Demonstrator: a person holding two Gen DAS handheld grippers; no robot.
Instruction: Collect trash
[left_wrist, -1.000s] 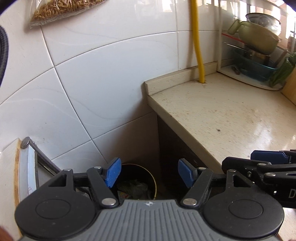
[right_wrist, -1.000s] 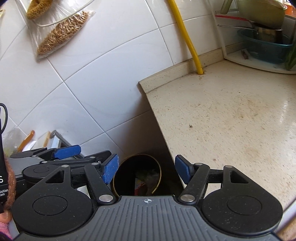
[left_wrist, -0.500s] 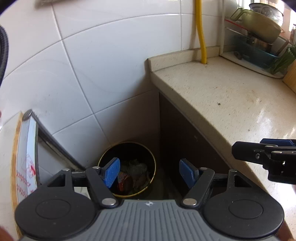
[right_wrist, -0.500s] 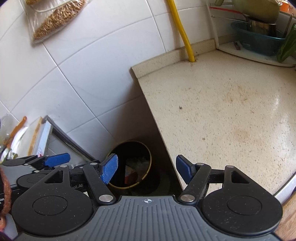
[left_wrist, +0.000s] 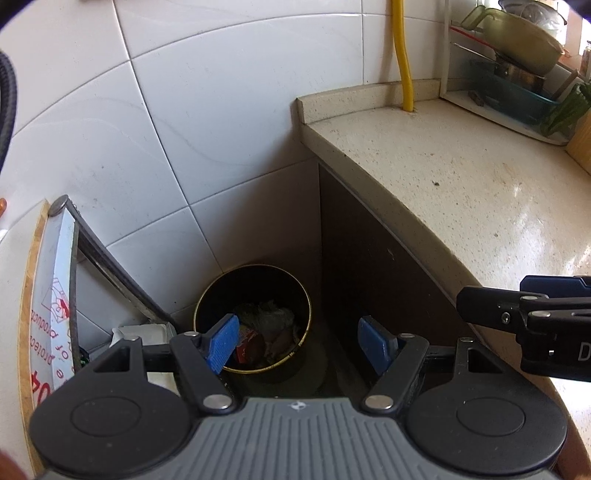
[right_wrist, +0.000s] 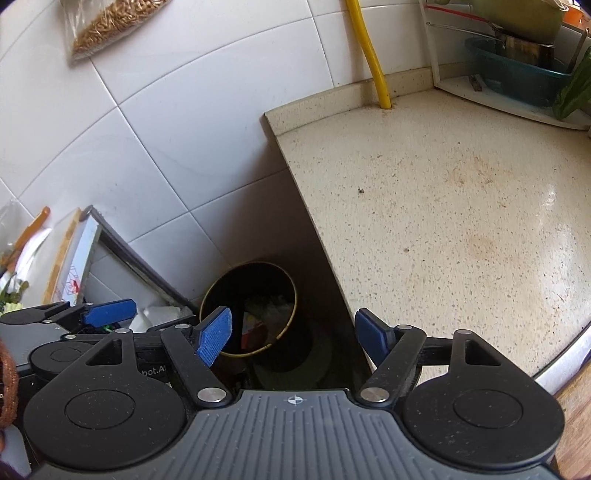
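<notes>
Left gripper (left_wrist: 297, 341) and right gripper (right_wrist: 293, 334): blue pads spread apart, both empty, held above dark round bin (left_wrist: 253, 317). Crumpled trash (left_wrist: 266, 328) inside bin, on floor between tiled wall (left_wrist: 221, 110) and speckled countertop (right_wrist: 443, 206).

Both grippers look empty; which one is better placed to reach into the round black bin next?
Left, probably. The left gripper frames the round black bin between open jaws; the right gripper sits nearer the speckled countertop.
</notes>
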